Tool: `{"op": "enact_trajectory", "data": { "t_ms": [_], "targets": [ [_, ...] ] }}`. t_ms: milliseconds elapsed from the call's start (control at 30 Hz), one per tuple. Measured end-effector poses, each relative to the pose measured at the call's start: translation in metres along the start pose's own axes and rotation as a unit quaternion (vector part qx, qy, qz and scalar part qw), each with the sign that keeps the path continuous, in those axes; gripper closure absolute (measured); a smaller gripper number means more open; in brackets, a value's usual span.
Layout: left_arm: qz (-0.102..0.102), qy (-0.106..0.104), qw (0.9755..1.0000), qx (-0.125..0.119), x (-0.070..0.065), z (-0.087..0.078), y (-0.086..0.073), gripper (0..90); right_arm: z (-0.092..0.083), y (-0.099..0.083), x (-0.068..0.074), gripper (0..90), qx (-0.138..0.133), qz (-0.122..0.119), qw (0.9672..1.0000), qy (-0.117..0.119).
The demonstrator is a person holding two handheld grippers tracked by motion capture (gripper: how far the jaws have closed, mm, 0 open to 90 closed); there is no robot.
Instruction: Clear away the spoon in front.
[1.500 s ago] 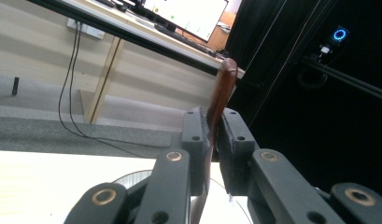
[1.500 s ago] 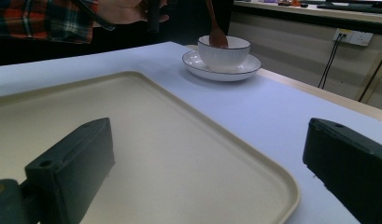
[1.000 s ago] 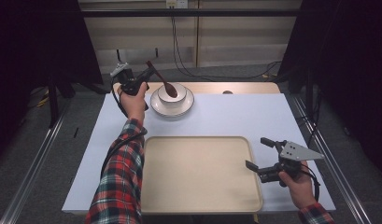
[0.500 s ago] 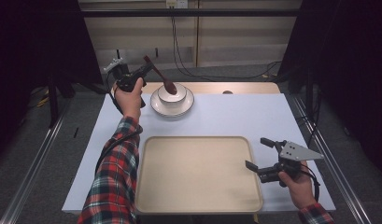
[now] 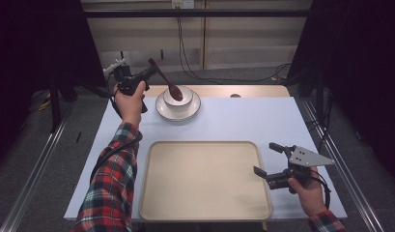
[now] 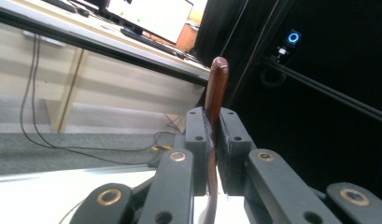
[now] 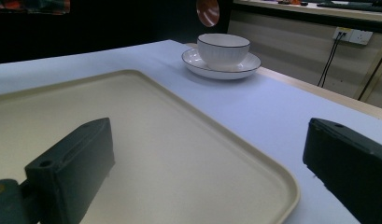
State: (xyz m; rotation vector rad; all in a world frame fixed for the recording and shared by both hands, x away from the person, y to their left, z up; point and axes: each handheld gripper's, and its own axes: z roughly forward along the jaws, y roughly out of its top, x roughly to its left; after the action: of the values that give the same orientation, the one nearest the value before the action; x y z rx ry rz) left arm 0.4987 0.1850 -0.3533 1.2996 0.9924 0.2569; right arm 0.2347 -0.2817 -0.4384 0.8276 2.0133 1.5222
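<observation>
High view: white table [image 5: 282, 121] carries a big beige tray [image 5: 204, 179], near side, nothing on it. Behind the tray, a white saucer [image 5: 161, 110] w/ a white bowl [image 5: 178, 99] sitting on it, near the table's far edge. Left gripper [image 5: 148, 73] is closed on the handle of a brown spoon [image 5: 168, 86]; spoon slants down, its bowl end hanging just above the bowl, clear of the rim as far as I can tell. Left gripper view confirms: jaws pinch the handle [image 6: 215, 93] tight, handle tip sticking up past them. Right gripper [image 5: 267, 162] waits at the tray's right edge, jaws wide apart, nothing btwn them; right gripper view shows both jaws [image 7: 198, 172] spread over the tray corner.

Step in hand, prob.: lift spoon out and carry it off, likely to the tray. To do it well: raise straight up till the spoon end is well above the rim, then swing toward the tray; keep the pinch firm so the handle doesn't pivot, and avoid clipping the bowl or nudging the saucer.
</observation>
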Motion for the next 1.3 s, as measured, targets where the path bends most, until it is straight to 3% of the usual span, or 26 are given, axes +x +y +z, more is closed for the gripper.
{"op": "enact_trajectory", "data": {
  "t_ms": [333, 367, 400, 733, 900, 933, 967, 1033, 1300],
  "targets": [
    [0.008, -0.022, 0.9993, 0.028, -0.008, -0.007, 0.0, 84.1, 0.001, -0.001, 0.0, 1.6, 0.002, -0.003, 1.0, 0.0],
    [0.001, -0.029, 0.9992, 0.029, -0.009, -0.007, -0.001, 84.1, 0.001, -0.001, 0.0, 1.6, 0.002, -0.003, 1.0, 0.0],
    [0.01, -0.03, 0.9989, 0.034, -0.009, -0.008, -0.001, 84.2, 0.001, -0.001, 0.0, 1.6, 0.002, -0.003, 1.0, 0.0],
    [0.008, -0.052, 0.9971, 0.054, -0.016, -0.011, -0.009, 84.2, 0.001, -0.001, 0.0, 1.6, 0.003, -0.003, 1.0, 0.0],
    [0.017, -0.06, 0.9957, 0.068, -0.021, -0.014, -0.012, 84.2, 0.001, -0.001, 0.0, 1.6, 0.003, -0.001, 1.0, 0.001],
    [0.003, -0.06, 0.9963, 0.061, -0.023, -0.013, -0.013, 84.2, 0.001, -0.001, 0.001, 1.6, 0.004, -0.002, 1.0, 0.002],
    [0.016, -0.061, 0.9956, 0.069, -0.021, -0.015, -0.013, 84.2, 0.001, -0.001, 0.001, 1.6, 0.004, -0.002, 1.0, 0.002],
    [0.016, -0.066, 0.995, 0.073, -0.021, -0.016, -0.014, 84.3, 0.001, -0.001, 0.0, 1.6, 0.003, -0.005, 1.0, 0.003],
    [0.004, -0.073, 0.9942, 0.079, -0.021, -0.024, -0.021, 84.3, 0.002, -0.001, 0.0, 1.6, 0.007, -0.007, 0.9999, 0.003]
  ]
}}
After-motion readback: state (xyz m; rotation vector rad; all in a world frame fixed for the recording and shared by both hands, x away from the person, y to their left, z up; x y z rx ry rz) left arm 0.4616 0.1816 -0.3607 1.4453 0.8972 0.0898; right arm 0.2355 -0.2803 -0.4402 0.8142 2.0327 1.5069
